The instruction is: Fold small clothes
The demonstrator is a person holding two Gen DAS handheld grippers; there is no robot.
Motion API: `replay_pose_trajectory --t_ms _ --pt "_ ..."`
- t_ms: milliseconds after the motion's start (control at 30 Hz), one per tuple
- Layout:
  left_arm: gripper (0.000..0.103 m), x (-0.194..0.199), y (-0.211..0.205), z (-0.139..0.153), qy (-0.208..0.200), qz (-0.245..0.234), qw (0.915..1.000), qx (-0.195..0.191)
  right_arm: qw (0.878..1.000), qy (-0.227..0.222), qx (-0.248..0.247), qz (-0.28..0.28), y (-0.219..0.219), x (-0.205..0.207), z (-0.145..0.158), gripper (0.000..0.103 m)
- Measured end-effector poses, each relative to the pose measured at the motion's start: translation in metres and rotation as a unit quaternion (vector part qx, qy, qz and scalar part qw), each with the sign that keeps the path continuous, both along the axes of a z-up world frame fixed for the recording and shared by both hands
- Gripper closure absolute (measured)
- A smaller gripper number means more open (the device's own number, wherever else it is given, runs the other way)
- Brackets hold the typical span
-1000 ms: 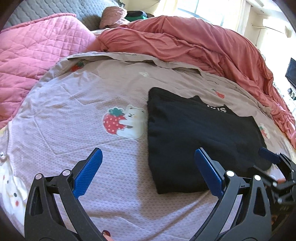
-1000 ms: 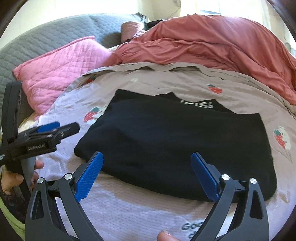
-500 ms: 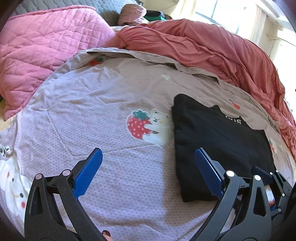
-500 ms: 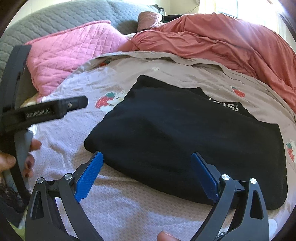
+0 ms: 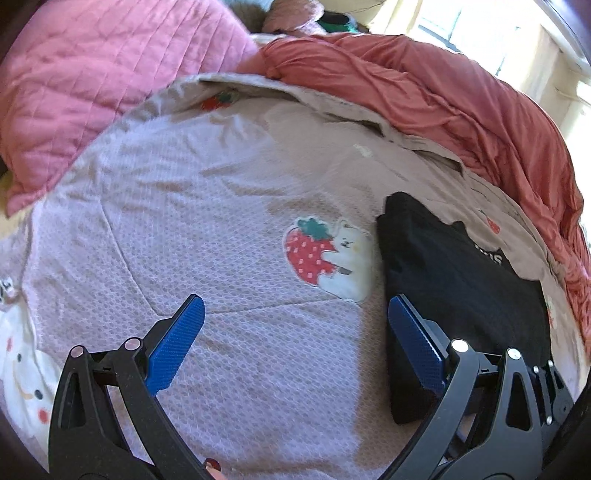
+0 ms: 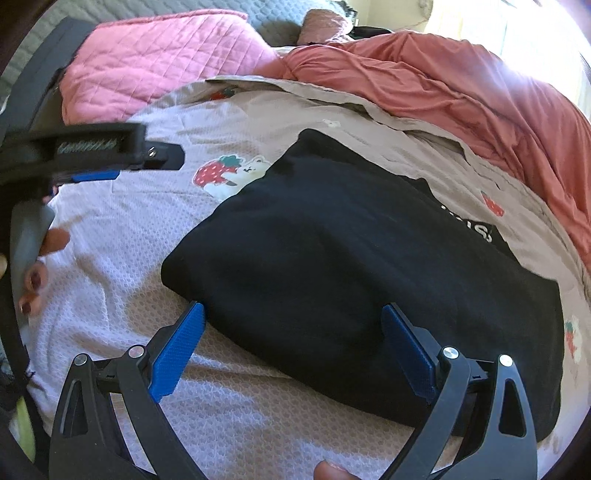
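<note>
While we look along the left gripper [image 5: 295, 325], its blue-padded jaws stand wide apart with nothing between them, hanging over the pale lilac mesh bed cover [image 5: 184, 236] with its strawberry-and-bear print [image 5: 327, 256]. We find the folded black garment with white lettering [image 5: 454, 291] lying flat on that cover just to the right of the print, its near left edge partly behind the left gripper's right finger [image 5: 415, 343]. From the right wrist view, the right gripper [image 6: 293, 347] is likewise spread wide and grips nothing; its fingertips sit at the near edge of the black garment [image 6: 351, 269], and we cannot tell whether they touch the cloth. We see the left gripper [image 6: 96, 162] side-on at the left of that view, well apart from the garment, held in a hand with dark-painted nails [image 6: 33, 273]. Behind the cover a quilted pink pillow [image 6: 155, 62] lies at the far left, and a rumpled salmon-red duvet [image 6: 461, 85] is heaped along the far right, its edge just beyond the garment's lettered end. A grey quilted headboard [image 6: 280, 22] shows behind the pillow.
</note>
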State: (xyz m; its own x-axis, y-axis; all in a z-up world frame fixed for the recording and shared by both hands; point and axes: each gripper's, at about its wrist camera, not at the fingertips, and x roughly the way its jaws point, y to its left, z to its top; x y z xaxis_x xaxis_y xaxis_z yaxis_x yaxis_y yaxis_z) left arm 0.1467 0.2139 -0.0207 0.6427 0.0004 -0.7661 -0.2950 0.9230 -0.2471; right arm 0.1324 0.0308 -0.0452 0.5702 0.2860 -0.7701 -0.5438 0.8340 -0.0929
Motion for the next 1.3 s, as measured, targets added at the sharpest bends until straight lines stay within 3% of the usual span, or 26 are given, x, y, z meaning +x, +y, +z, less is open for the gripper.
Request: replay_pose_trajectory --t_ms 167,400,733,833,900,967,1000,1067,1167,1300 --pt "0.01 0.004 0.012 -0.009 0.009 0.018 0.9992 -0.034 0.999 -0.012 -0.039 0.022 0.013 -0.003 -0.007 0.008" --pt "0.01 0.003 0.014 -0.01 0.01 0.025 0.9992 -0.03 0.993 -0.057 -0.099 0.039 0.029 -0.005 -0.019 0.008" --pt "0.01 0.008 0.011 -0.015 0.017 0.017 0.9993 -0.028 0.984 -0.113 -0.128 0.043 0.04 0.0 -0.022 0.01" --pt "0.01 0.007 0.009 -0.016 0.018 0.013 0.9994 -0.025 0.986 -0.124 -0.105 0.036 0.033 -0.003 -0.014 0.024" --pt "0.01 0.008 0.008 -0.016 0.018 0.011 0.9995 -0.024 0.989 -0.127 -0.074 0.023 0.023 -0.002 -0.005 0.029" --pt "0.01 0.009 0.007 -0.016 0.016 0.008 0.9995 -0.028 0.992 -0.117 -0.045 0.009 0.013 0.004 0.001 0.047" --pt "0.01 0.01 0.006 -0.016 0.014 0.004 0.9993 -0.034 0.994 -0.106 -0.027 0.005 0.007 0.008 0.004 0.052" --pt "0.01 0.011 0.005 -0.017 0.01 -0.002 0.9988 -0.048 0.996 -0.089 0.006 0.008 -0.001 0.012 0.008 0.083" --pt "0.01 0.009 0.005 -0.013 -0.02 -0.016 0.9953 -0.094 0.997 -0.059 0.046 0.03 -0.006 0.012 0.01 0.092" --pt "0.01 0.011 0.003 -0.014 -0.039 -0.034 0.987 -0.152 0.997 -0.042 0.064 0.032 -0.007 0.008 0.008 0.094"
